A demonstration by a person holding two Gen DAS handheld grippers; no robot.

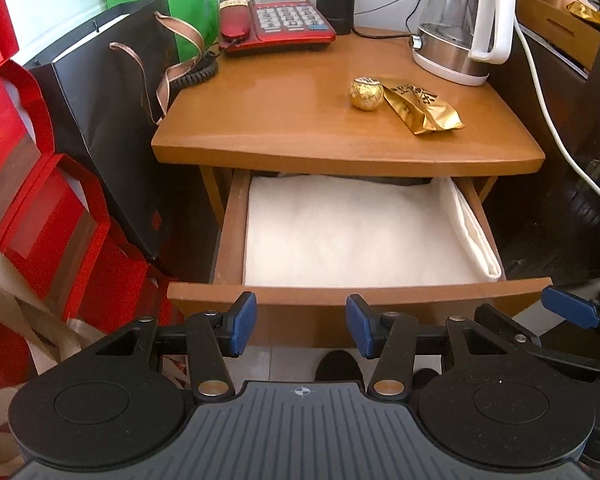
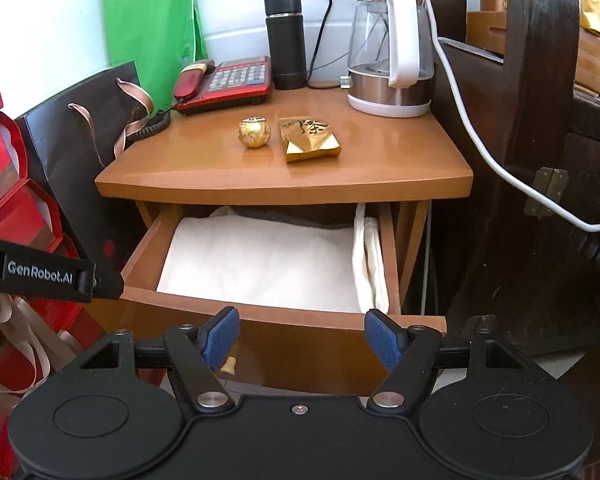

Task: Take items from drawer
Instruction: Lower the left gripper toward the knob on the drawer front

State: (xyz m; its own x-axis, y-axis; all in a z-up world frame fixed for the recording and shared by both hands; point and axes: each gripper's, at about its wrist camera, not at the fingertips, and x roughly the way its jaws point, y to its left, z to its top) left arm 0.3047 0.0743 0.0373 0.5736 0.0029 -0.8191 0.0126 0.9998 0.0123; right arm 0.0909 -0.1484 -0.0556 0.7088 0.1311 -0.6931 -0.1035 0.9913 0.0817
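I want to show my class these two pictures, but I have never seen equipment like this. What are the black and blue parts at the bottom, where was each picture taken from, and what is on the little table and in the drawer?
Each picture comes from a camera on a hand-held gripper, looking along its blue-padded fingers. The left gripper and the right gripper are both open and hold nothing. On the wooden side table stand a red telephone, a black flask, a glass kettle, a gold foil ball and a gold packet. The open drawer shows only white cloth.

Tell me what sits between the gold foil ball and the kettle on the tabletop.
The gold packet lies between the gold foil ball and the kettle, close beside the ball. The right wrist view shows it best.
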